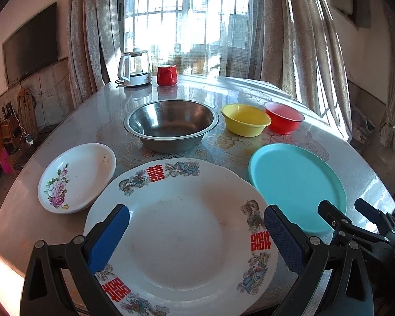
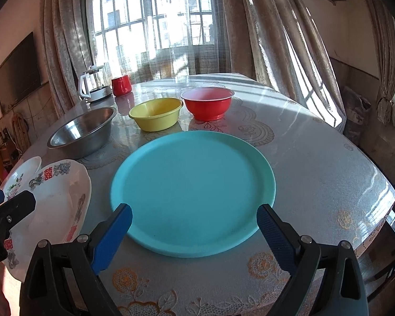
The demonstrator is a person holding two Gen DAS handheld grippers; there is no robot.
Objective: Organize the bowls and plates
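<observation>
Our right tool (image 2: 194, 218) hangs spread wide and empty, the teal plate (image 2: 193, 192) flat on the bench (image 2: 329, 184) at its twelve o'clock. Our left tool (image 1: 196, 221), equally spread, faces the large white plate (image 1: 176, 226). Each is nearest its own plate.

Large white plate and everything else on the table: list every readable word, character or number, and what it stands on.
"囍" in red, three times on the rim of the large white plate.
No other text shows: kettle, red cup, bowls and teal plate bear no readable marks.
</observation>
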